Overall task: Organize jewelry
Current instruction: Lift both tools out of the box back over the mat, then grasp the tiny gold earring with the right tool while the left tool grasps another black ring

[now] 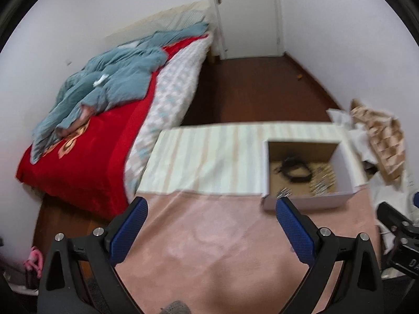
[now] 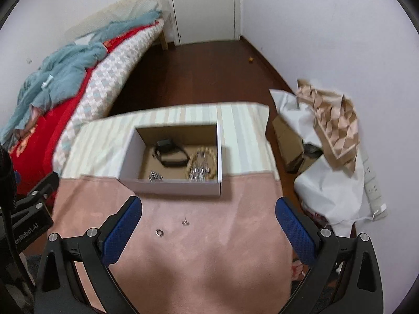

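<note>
The surface (image 2: 183, 248), draped in pink cloth with a striped cloth at its far end, carries everything; beside it stands a bed (image 1: 86, 162) with a red cover; toward the far part of the surface sits an open cardboard box (image 2: 172, 185); inside it lie a black strap-like band (image 2: 171, 154), a beaded bracelet (image 2: 203, 163) and some silver pieces (image 2: 155, 176), so most of the jewelry seems already gathered; the left claw (image 1: 210, 213) hangs over the pink cloth near the box with its fingers spread apart and nothing between them; the right claw (image 2: 208, 216) is likewise wide apart and empty; between its fingers, on the pink cloth, rest a small silver ring (image 2: 159, 233) and a tiny silver piece (image 2: 185, 222), well short of the box; these two look like what is left to put away.
</note>
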{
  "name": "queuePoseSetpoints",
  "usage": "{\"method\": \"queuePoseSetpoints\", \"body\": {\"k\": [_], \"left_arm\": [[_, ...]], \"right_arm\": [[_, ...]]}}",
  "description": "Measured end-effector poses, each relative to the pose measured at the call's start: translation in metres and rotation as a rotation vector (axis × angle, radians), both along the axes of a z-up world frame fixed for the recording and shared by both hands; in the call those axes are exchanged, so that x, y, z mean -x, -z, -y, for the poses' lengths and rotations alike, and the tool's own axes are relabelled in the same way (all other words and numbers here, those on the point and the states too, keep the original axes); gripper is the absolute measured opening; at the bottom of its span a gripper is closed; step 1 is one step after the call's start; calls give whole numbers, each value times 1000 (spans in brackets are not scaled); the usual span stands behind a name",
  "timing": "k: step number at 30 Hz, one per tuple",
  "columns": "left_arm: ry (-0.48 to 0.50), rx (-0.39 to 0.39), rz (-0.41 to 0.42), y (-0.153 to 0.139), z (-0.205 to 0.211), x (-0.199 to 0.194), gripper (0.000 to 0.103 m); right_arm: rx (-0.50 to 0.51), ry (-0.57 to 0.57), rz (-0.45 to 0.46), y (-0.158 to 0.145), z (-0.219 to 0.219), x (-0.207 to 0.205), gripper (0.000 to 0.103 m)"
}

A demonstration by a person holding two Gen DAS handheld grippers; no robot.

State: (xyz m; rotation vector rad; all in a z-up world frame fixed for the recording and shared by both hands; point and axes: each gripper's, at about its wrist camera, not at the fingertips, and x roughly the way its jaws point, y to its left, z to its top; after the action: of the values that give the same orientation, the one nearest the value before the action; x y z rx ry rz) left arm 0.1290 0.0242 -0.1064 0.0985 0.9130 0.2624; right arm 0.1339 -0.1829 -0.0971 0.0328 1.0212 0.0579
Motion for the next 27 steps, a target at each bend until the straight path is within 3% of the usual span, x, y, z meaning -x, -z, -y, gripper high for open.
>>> {"method": "queuePoseSetpoints", "body": {"k": [1,3,4,7,13,16,18,21,27], "left_arm": [[-15,-10,-21,11,-2,-1,100],[-44,-28,-72,37,-8,-3,100],[-57,-44,-96,50,-10,-3,100],[-83,-80,-172,87,-15,-6,100],[-103,-88,-236,123,-27,-7,100],[-103,-94,-249,130,-31,-7,100],[-104,-94,-257,134,-33,-6,100],[-94,-81,-261,135,-32,-6,100],[28,-27,-239,127,5,-6,100]], "right_arm": [[-16,-9,-4,12,-1,0,100],[-50,-28,-42,42,-4,-3,77],[-71,-37,-74,58,-5,-6,59],[-163,-61,-132,99,-7,-11,53],[-175,-87,-150,151,-22,-12,40],[-130,-106,-114,154,-31,-12,30],[-103,-123,-104,154,-37,-13,11],[-64,-144,-93,151,-42,-11,9],[-116,-71,-66,134,-13,0,9]]}}
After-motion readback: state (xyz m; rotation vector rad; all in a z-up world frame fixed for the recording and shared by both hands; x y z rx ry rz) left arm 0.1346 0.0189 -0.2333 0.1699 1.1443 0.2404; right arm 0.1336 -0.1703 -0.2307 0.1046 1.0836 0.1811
